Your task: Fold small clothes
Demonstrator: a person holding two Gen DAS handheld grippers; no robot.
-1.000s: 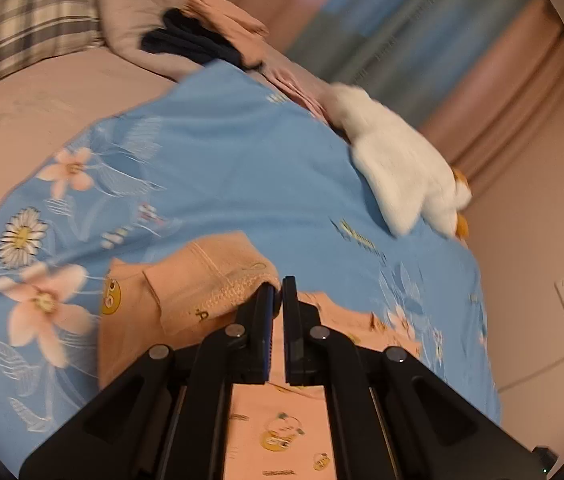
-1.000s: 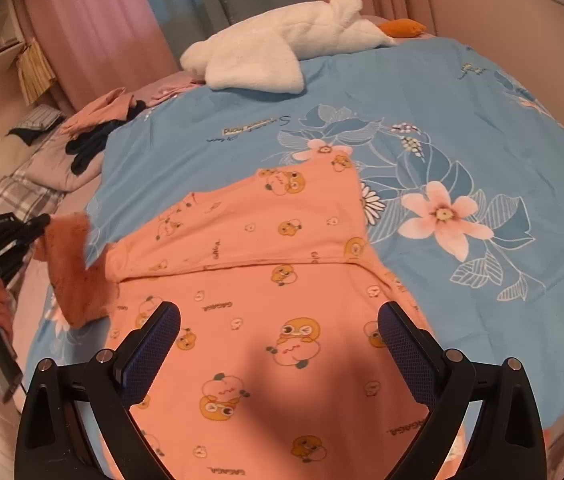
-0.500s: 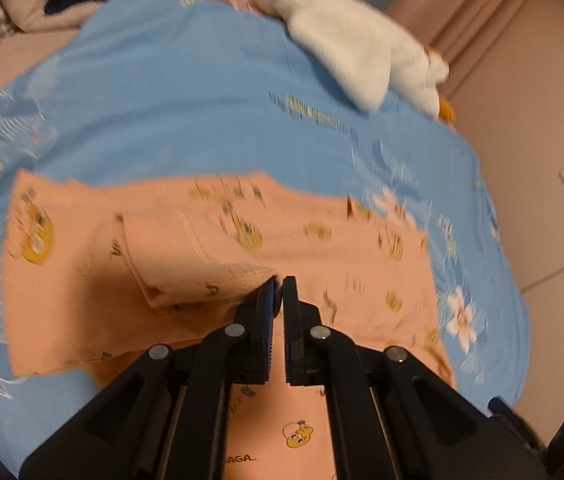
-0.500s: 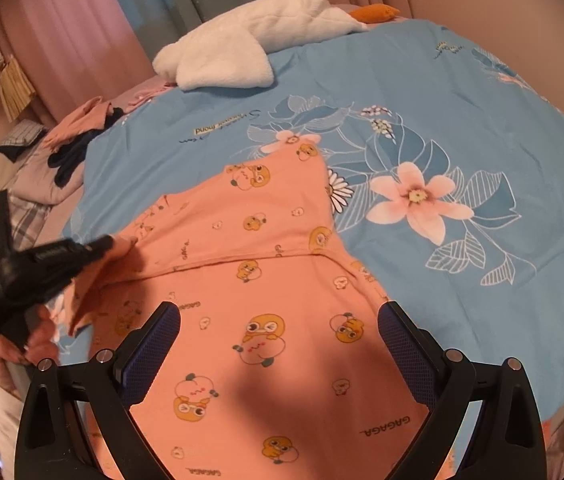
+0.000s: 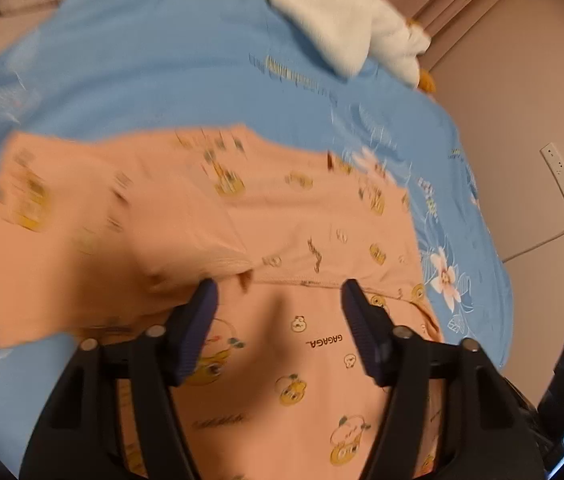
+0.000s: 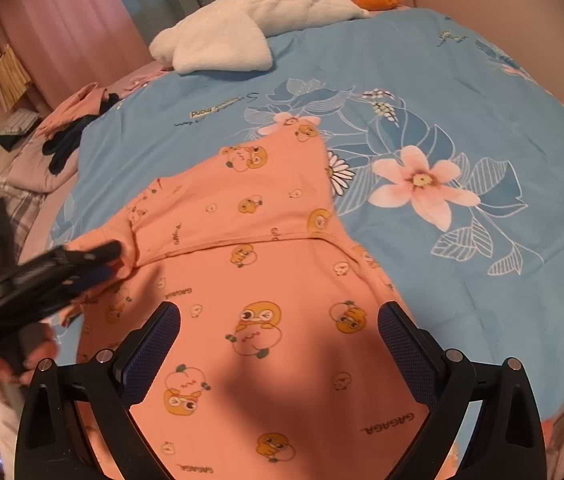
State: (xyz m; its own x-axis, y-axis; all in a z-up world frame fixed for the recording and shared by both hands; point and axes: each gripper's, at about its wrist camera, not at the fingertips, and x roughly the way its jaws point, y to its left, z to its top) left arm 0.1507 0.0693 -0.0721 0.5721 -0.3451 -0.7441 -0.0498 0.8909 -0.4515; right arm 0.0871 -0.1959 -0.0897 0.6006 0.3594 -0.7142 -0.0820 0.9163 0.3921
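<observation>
Left wrist view: we find the left gripper (image 5: 279, 304) with its jaws spread wide and nothing between them. It sits low over the orange garment (image 5: 302, 240), which lies on the blue floral bedspread (image 5: 141, 60). A folded-in sleeve (image 5: 185, 232) lies on the garment's body, its cuff just ahead of the left-hand finger (image 5: 191, 332). Motion blur obscures the garment's far left portion, so we cannot confirm how flat that part lies. A white plush toy (image 5: 342, 32) rests well apart, at the far edge of the bedspread.

Right wrist view: we find the right gripper (image 6: 279, 356) likewise wide apart and empty, hovering above the garment's lower body. The left gripper (image 6: 93, 268) shows blurred at the garment's left edge, its tips at the sleeve.

Risk, in our judgement: the freed sleeve is unsecured and may spring back or slide off if either tool brushes it in passing. A snagged cuff would drag the fold open. Loose knit also tends to wrinkle under a low sweep.

Orientation: in the right wrist view the garment's long axis runs from that gripper toward the plush toy, leaning slightly left. Which end faces the toy we cannot tell.
</observation>
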